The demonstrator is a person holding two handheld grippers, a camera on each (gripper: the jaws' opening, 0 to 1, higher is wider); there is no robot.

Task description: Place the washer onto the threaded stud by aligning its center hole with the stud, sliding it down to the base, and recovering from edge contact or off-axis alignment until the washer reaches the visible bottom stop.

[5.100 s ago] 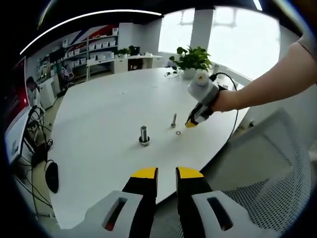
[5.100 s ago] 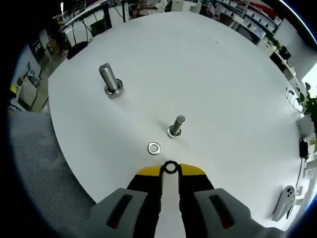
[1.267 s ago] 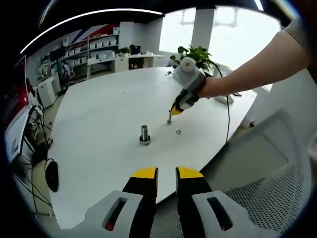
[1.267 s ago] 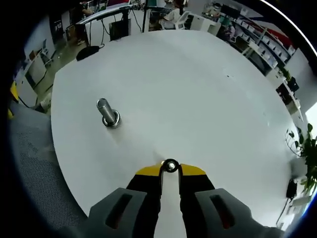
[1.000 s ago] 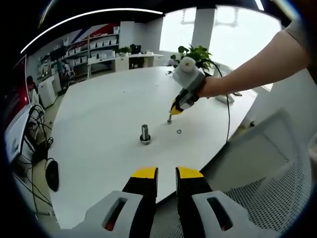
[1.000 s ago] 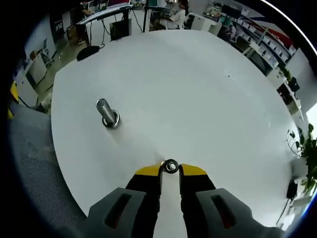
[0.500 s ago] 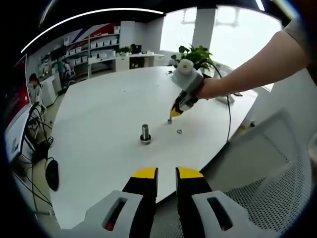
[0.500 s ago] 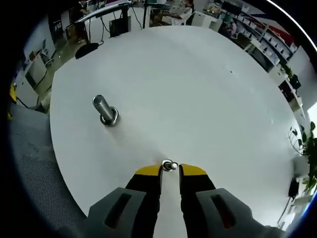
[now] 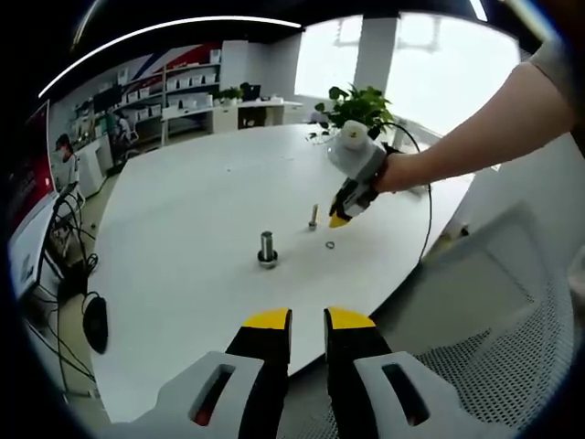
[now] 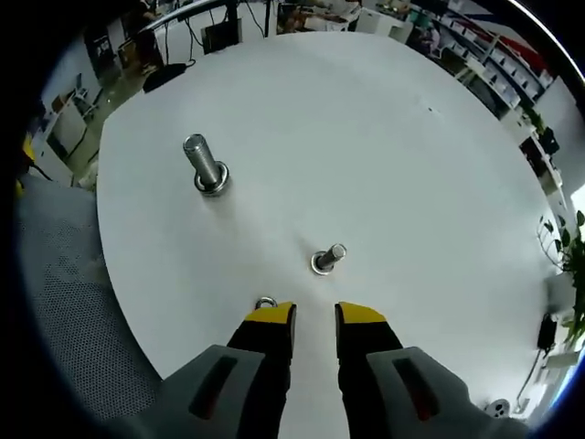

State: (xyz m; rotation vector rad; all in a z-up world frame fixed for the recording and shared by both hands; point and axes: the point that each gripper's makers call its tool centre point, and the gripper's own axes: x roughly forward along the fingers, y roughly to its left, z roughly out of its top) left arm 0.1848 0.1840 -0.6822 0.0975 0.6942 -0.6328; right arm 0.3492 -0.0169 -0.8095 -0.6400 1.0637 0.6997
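Right tool (image 10: 314,320) hangs open-jawed above stud (image 10: 327,258).

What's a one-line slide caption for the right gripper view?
Open right hand-held gripper hovers near small threaded stud; spare washer lies beside its left jaw.

Bench (image 10: 411,165): plain white. Studs (image 10: 327,259) and washer (image 10: 265,303): silver metal. Jaws: yellow tips on black, grey bodies. Chair mesh (image 9: 475,366): grey, perforated. Plant (image 9: 358,102): green.

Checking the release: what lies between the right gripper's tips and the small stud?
Bare white table, in the right gripper view, separates the right gripper from the small stud; a loose washer sits beside its left tip.
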